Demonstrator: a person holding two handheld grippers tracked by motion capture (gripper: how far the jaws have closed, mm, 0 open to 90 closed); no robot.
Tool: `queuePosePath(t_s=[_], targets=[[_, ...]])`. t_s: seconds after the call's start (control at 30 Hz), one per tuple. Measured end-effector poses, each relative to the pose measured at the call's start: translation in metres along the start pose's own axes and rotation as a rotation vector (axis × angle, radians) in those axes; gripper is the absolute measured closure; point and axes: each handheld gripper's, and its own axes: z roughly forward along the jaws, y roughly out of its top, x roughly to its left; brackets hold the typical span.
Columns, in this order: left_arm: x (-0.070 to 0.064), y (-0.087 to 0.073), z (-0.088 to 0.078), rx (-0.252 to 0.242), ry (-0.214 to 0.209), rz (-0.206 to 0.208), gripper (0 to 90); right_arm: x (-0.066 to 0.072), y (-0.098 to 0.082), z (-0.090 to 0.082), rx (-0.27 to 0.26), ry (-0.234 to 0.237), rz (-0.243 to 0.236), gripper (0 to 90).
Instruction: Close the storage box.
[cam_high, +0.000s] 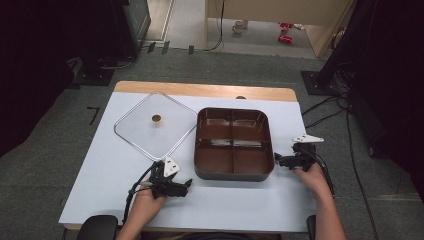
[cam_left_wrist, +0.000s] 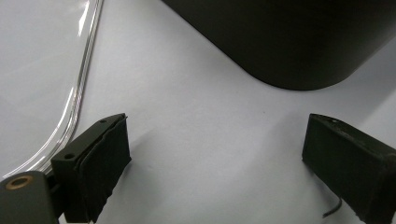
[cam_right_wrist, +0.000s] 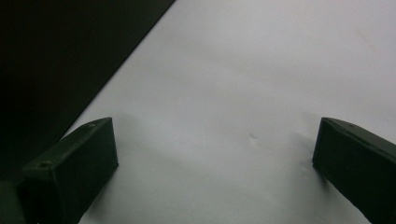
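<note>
Two grippers: left (cam_high: 186, 184), right (cam_high: 276, 159), jaws spread, empty.
Tray (cam_high: 234, 172): between them; right nearer.
Lid (cam_high: 135, 131): beyond left.

No text, label, brand, number or sign can be read anywhere: the tray (cam_high: 234, 144), the lid (cam_high: 155, 126) and the white surface (cam_high: 100, 175) all show plain.

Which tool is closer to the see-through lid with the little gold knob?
The left tool. It sits just below the clear lid's near corner. The right tool is on the far side of the brown tray, away from the lid.
</note>
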Motion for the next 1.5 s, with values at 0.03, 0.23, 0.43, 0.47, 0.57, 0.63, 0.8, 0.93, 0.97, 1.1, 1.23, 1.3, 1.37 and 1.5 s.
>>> queuePosePath(t_s=[0.03, 0.23, 0.43, 0.47, 0.57, 0.63, 0.8, 0.93, 0.97, 1.1, 1.23, 1.3, 1.37, 1.5], targets=[[0.0016, 0.0002, 0.0001, 0.003, -0.008, -0.010, 7.1, -0.0001, 0.0000, 0.0000, 0.001, 0.000, 0.000, 0.0], [0.0013, 0.0003, 0.0003, 0.006, -0.007, -0.005, 7.0, -0.0002, 0.0000, 0.0000, 0.000, 0.001, 0.001, 0.0], [0.0011, 0.0003, 0.0004, 0.005, -0.006, -0.004, 7.0, -0.0002, 0.0001, 0.0000, 0.000, 0.001, 0.001, 0.0], [0.0011, 0.0003, 0.0004, 0.004, -0.006, -0.004, 7.0, -0.0002, 0.0000, 0.0000, 0.000, 0.001, 0.001, 0.0], [0.0009, 0.0002, 0.0004, 0.003, -0.005, -0.003, 7.1, -0.0002, 0.0000, 0.0000, 0.000, 0.001, 0.001, 0.0], [0.0009, 0.0002, 0.0004, 0.004, -0.005, -0.004, 7.1, -0.0002, 0.0000, 0.0000, 0.000, 0.001, 0.001, 0.0], [0.0010, 0.0003, 0.0004, 0.004, -0.006, -0.004, 7.1, -0.0005, 0.0000, -0.0001, -0.001, 0.003, 0.003, 0.0], [0.0010, 0.0002, 0.0004, 0.004, -0.005, -0.003, 7.1, -0.0004, 0.0000, 0.0000, -0.001, 0.002, 0.002, 0.0], [0.0010, 0.0002, 0.0004, 0.004, -0.004, -0.003, 7.1, -0.0004, 0.0000, -0.0001, -0.001, 0.002, 0.002, 0.0], [0.0010, 0.0002, 0.0004, 0.004, -0.005, -0.004, 7.1, -0.0003, -0.0001, -0.0001, -0.001, 0.001, 0.001, 0.0], [0.0006, 0.0003, 0.0005, 0.004, -0.002, -0.004, 7.0, -0.0003, -0.0001, -0.0001, -0.001, 0.001, 0.002, 0.0], [0.0007, 0.0003, 0.0006, 0.005, -0.004, -0.004, 7.0, -0.0003, -0.0001, 0.0000, -0.001, 0.001, 0.001, 0.0], [0.0003, 0.0005, 0.0007, 0.006, -0.001, -0.004, 6.8, -0.0003, -0.0001, 0.0000, -0.001, 0.001, 0.001, 0.0], [0.0001, 0.0040, 0.0012, 0.031, 0.001, -0.012, 6.8, -0.0001, -0.0001, -0.0001, 0.000, 0.001, 0.000, 0.0]])
